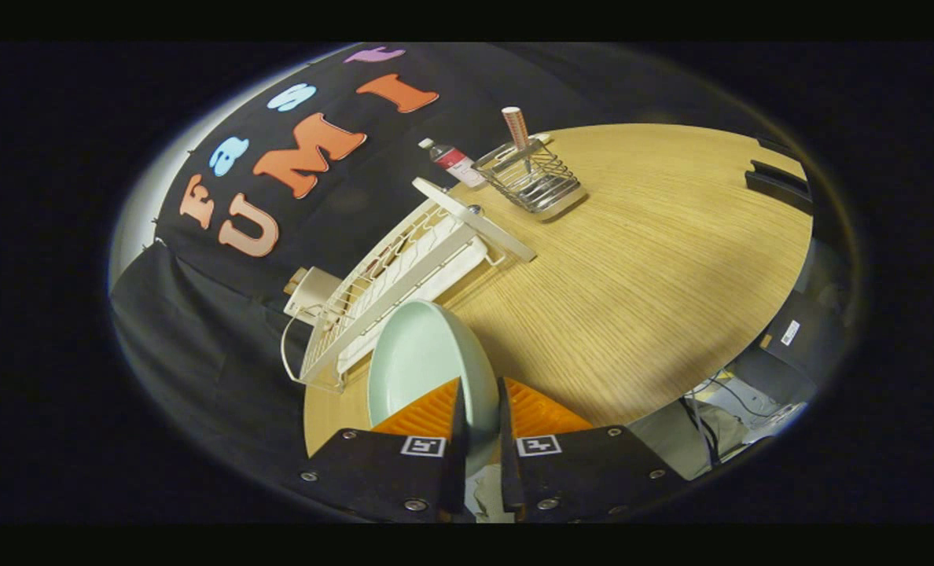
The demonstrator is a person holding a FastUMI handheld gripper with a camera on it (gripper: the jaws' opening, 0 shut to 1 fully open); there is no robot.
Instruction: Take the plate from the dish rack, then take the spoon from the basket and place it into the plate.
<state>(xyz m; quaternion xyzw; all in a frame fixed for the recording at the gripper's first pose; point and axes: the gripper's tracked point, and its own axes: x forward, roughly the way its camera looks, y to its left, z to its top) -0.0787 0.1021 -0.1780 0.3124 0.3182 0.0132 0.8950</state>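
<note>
1. Right now gripper (479, 401) is clamped on plate (424, 358); both fingers (428, 410) press its rim, one per face; plate stands on edge, tilted, held just over the table (656, 259).
2. Dish rack (404, 271) lies beyond fingers at approx 11 o'clock, just beside plate; white wire frame w/ tray under it.
3. Basket (534, 182) sits further out at approx 1 o'clock, well apart from plate; wire type, on the wood top.
4. Spoon (516, 130) stands upright in basket; handle sticks up above rim.
5. Bottle (453, 161) is near basket, at its 9 o'clock, btwn rack end & basket.
</note>
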